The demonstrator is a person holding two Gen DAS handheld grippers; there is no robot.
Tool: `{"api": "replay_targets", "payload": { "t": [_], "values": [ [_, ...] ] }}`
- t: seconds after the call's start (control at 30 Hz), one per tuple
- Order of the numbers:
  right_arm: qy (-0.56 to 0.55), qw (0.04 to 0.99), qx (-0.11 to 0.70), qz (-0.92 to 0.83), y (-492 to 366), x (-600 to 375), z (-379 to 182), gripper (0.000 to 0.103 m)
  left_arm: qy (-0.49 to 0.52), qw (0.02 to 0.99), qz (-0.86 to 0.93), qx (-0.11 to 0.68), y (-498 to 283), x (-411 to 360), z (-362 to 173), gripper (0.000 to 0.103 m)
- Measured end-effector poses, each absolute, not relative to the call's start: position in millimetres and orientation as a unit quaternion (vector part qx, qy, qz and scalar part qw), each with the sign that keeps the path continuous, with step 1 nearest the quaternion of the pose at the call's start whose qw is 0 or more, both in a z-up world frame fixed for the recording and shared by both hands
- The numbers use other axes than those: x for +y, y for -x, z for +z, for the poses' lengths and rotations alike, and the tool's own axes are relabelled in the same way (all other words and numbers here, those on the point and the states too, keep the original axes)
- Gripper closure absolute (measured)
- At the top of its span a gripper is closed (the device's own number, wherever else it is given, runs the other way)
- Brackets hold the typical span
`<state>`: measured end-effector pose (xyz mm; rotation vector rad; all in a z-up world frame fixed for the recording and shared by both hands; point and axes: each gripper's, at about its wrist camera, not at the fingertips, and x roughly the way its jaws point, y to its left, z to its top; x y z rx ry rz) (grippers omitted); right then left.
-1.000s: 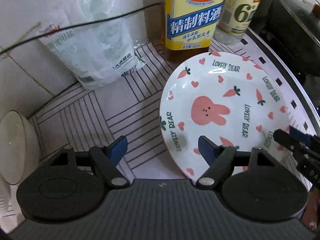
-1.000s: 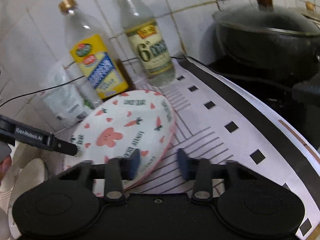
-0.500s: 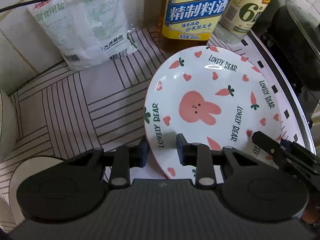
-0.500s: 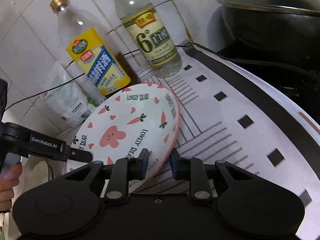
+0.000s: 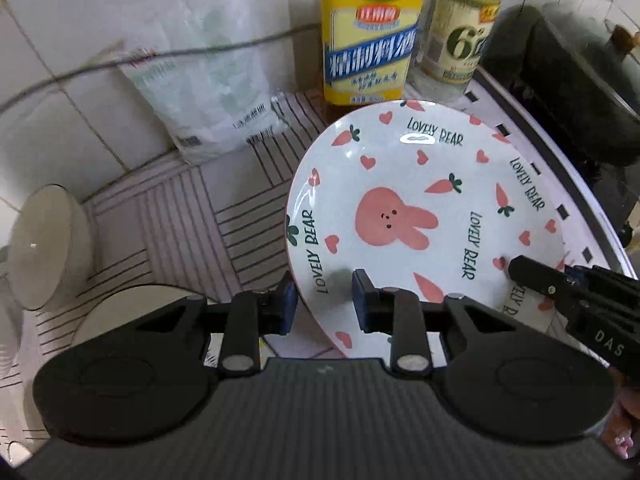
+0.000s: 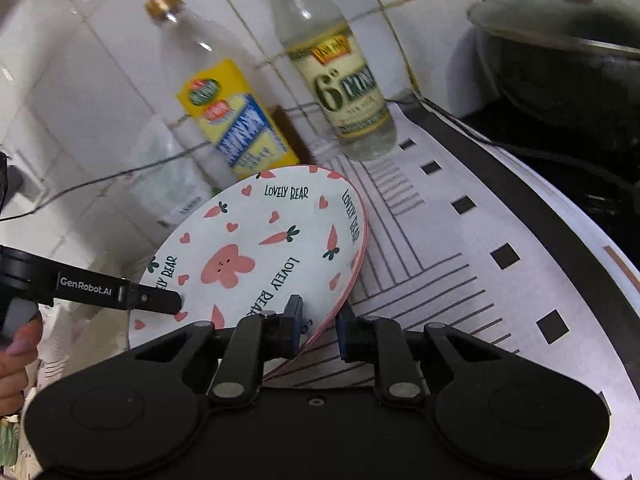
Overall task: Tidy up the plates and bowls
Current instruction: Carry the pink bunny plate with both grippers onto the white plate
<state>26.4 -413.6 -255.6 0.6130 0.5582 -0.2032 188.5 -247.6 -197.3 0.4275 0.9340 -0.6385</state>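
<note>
I find both tools clamped on the rabbit plate (image 5: 420, 200): my left gripper (image 5: 325, 300) pinches its near-left rim, my right gripper (image 6: 318, 322) its near-right rim (jaws nearly closed in each case). The plate is tilted above the striped mat (image 5: 172, 216), near the back wall, in front of two bottles (image 6: 340, 80).

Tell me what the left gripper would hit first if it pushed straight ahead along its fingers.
The left gripper already straddles the near rim of the bunny plate, so the plate itself comes first. Past the plate's far edge stands the yellow-labelled bottle against the tiled wall; depth there is hard to judge.
</note>
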Motion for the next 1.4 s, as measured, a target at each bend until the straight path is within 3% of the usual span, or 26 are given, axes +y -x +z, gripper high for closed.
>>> {"api": "replay_targets", "payload": {
  "t": [0.3, 0.7, 1.4],
  "values": [
    [-0.292, 0.917, 0.264, -0.059, -5, -389, -225, 0.08, -0.153, 0.844, -0.278, 0.433, -158, -197, -162, 0.076],
    [-0.233, 0.93, 0.283, 0.033, -9, -341, -194, 0.079, -0.094, 0.869, -0.206, 0.441, -125, -113, -159, 0.076],
    [-0.141, 0.909, 0.362, 0.149, -81, -263, -196, 0.079, 0.056, 0.841, -0.101, 0.528, -145, -5, -224, 0.074]
  ]
}}
